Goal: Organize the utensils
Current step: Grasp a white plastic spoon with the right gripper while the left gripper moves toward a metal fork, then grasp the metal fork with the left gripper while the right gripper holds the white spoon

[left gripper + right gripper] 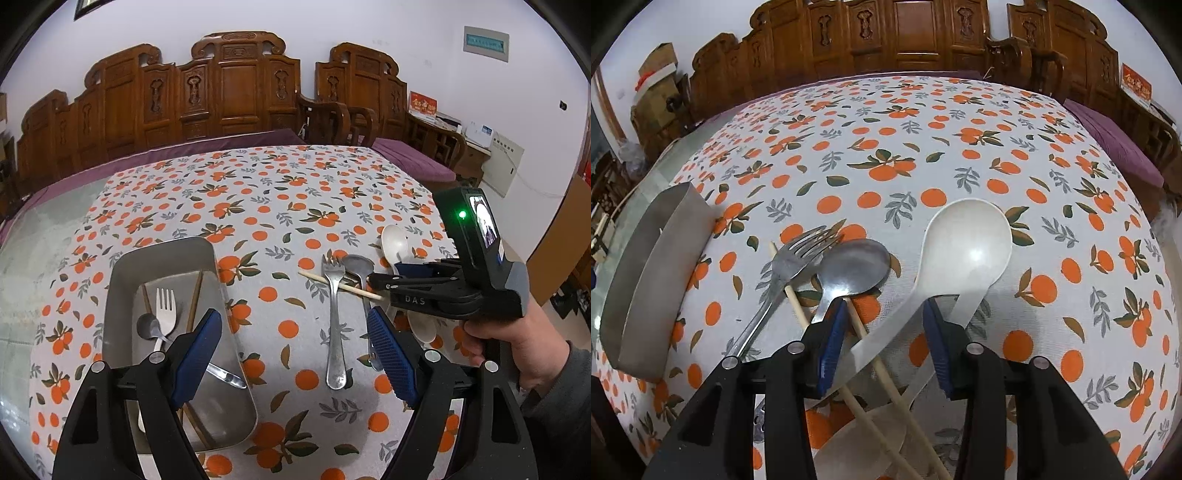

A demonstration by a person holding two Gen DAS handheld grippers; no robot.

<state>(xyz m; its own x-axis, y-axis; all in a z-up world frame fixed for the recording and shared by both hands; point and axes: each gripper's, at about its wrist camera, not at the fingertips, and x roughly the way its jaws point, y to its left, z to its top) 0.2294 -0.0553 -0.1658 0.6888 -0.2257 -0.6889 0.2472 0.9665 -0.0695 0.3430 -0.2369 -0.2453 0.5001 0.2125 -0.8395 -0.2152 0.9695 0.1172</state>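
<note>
Right wrist: tongs (882, 314) straddle white spoon (967, 243).

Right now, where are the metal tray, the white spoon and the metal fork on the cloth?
metal tray (122, 280), left wrist view, left rim.
white spoon (971, 240), right wrist view, bowl.
metal fork (334, 314), left wrist view, handle.

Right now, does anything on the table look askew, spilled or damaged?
Nothing looks spilled or damaged. The loose utensils are jumbled: a wooden chopstick lies crosswise, passing under the metal fork and beside the metal spoon, and two white plastic spoons overlap by the right gripper. The metal tray holds its utensils loosely.
</note>
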